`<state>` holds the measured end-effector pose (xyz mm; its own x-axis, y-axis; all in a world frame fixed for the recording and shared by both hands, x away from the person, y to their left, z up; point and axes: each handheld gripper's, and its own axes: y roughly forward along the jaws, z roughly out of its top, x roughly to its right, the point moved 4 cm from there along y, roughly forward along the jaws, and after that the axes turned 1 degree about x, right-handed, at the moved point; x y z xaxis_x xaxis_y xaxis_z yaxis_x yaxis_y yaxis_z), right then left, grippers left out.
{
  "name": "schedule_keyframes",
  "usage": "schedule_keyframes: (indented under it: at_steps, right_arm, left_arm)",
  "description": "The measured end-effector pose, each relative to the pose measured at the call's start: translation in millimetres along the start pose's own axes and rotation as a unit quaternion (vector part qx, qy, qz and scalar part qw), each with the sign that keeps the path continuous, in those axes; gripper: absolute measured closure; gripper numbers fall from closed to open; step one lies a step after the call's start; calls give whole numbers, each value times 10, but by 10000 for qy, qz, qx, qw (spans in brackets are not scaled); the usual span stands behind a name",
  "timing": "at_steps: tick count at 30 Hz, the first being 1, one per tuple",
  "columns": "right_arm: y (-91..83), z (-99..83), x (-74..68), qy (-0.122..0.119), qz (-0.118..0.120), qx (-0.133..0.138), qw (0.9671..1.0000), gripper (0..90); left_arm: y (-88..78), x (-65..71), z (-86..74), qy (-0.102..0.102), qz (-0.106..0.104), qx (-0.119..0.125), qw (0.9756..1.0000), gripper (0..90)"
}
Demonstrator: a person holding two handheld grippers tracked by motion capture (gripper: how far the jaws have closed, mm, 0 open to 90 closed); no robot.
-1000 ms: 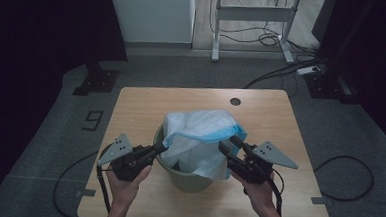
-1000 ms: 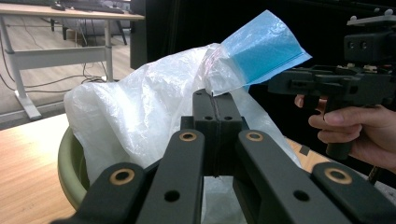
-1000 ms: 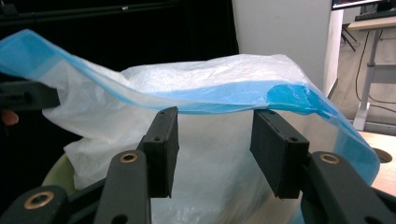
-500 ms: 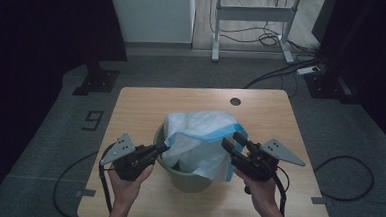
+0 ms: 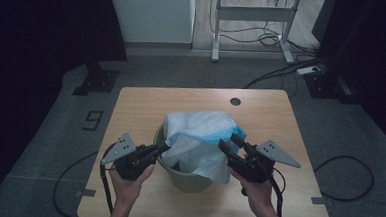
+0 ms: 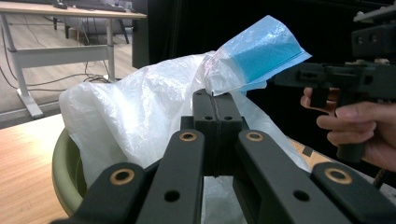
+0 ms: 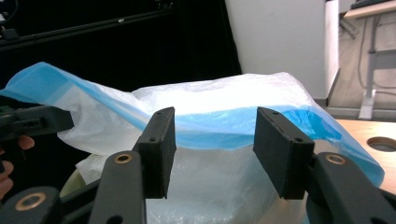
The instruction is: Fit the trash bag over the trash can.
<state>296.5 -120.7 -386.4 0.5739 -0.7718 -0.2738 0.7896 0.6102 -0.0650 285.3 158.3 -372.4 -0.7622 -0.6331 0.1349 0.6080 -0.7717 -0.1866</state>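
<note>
So the green bin [image 5: 187,176] sits near the front edge of the bench [image 5: 141,103], about mid-width, with the white and blue bag [image 5: 199,134] bunched up out of it. Left tongs [image 5: 163,148] are clenched tight on the bag's edge at the bin's left rim. Right tongs [image 5: 230,143] are released, jaws apart, with the blue hem right in front of them.

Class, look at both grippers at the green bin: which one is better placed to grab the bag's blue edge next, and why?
The right gripper: its jaws stand open with the bag's blue edge just beyond them. The left gripper is shut at the bag on the green bin's far side.
</note>
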Motion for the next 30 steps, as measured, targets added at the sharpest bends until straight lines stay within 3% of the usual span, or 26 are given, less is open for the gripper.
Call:
schedule_keyframes:
  at_steps: [7,19,23,27,30]
  right_arm:
    - [-56,-76,-81,-121,-79,38,9999,477]
    - [20,-119,-74,-21,-138,-80,9999,474]
    - [55,-125,-47,134,-160,-175,9996,471]
    - [65,-147,-73,-15,-182,-199,9996,451]
    - [64,-156,-125,-349,-198,-178,9990,442]
  left_arm:
    - [-5,2,16,-26,8,39,10000,900]
    - [-13,-5,9,-64,-20,92,9999,900]
    - [-31,-15,2,-98,-38,142,9998,900]
    - [-35,-20,4,-120,-58,155,9998,900]
    - [-36,-15,14,-116,-57,161,9998,900]
